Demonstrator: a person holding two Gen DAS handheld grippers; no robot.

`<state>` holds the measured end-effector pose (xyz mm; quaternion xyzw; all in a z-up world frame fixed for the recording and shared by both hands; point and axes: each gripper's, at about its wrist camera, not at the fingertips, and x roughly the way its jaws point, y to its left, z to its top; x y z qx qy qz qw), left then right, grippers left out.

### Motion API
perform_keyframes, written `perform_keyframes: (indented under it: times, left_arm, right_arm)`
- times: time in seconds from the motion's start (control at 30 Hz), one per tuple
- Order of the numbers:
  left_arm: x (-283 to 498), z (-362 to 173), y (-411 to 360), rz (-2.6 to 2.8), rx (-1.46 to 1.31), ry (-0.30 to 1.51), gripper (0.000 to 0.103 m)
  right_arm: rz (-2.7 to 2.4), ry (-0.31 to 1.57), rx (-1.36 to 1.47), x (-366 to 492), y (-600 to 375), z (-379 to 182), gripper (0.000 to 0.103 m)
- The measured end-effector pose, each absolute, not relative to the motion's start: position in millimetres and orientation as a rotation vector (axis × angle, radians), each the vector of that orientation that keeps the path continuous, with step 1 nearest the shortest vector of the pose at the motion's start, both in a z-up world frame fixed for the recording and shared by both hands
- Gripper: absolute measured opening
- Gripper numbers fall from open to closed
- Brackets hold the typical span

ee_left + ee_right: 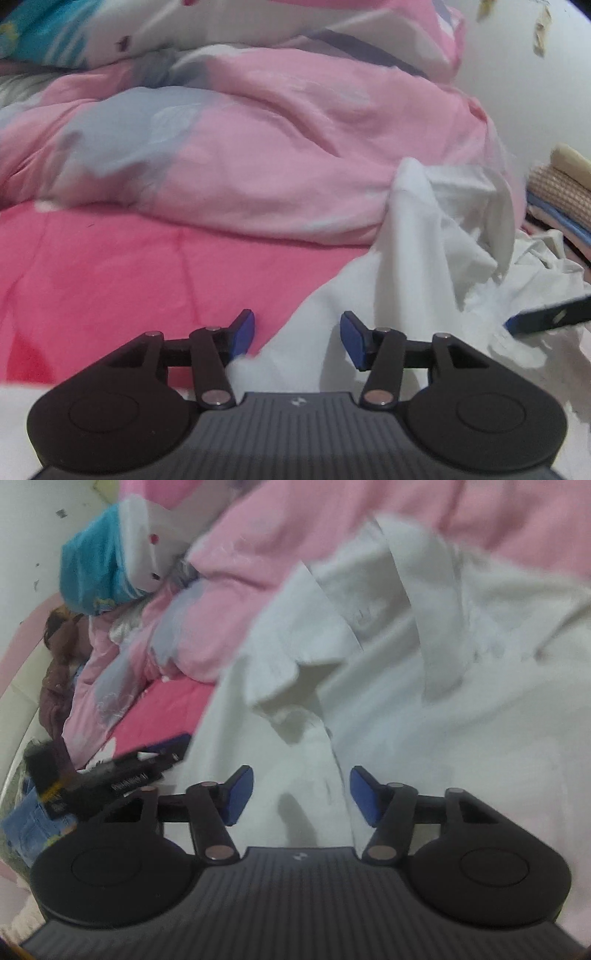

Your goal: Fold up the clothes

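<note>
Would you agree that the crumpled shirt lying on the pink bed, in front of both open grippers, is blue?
Not quite: the shirt is white, not blue, as the right wrist view shows. It does lie crumpled on the pink bed in front of both open grippers, left and right.

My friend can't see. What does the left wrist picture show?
The left claw hangs open over the edge of a crumpled white garment on a bright pink sheet. A pale pink quilt is heaped behind.
</note>
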<state>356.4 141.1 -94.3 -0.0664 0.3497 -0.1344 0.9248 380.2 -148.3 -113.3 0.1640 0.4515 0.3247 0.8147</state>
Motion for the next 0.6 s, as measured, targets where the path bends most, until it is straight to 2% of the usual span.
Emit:
perform_keyframes:
  times: [0.1, 0.17, 0.2, 0.27, 0.47, 0.6]
  left_arm:
    - [368, -92, 133, -0.306, -0.113, 0.742, 0.047]
    - [372, -94, 121, -0.3, -0.049, 0.746, 0.031]
    - [371, -96, 115, -0.299, -0.011, 0.738, 0.026]
    - [367, -97, 105, -0.3, 0.047, 0.714, 0.003]
    - [355, -91, 108, -0.231, 0.098, 0.638, 0.001]
    - [366, -89, 138, -0.171, -0.013, 0.659, 0.002]
  right_arm:
    - [0.705, 0.942, 0.402, 380, -155, -127, 0.043]
    - [0.706, 0.933, 0.432, 380, -161, -132, 0.033]
    - [0.707, 0.927, 0.438, 380, -163, -134, 0.03]
    - [0.712, 0.911, 0.446, 378, -167, -138, 0.024]
    - [0.708, 0.855, 0.423, 374, -172, -145, 0.009]
    - [0.7, 0.824, 0.396, 371, -171, -146, 0.006]
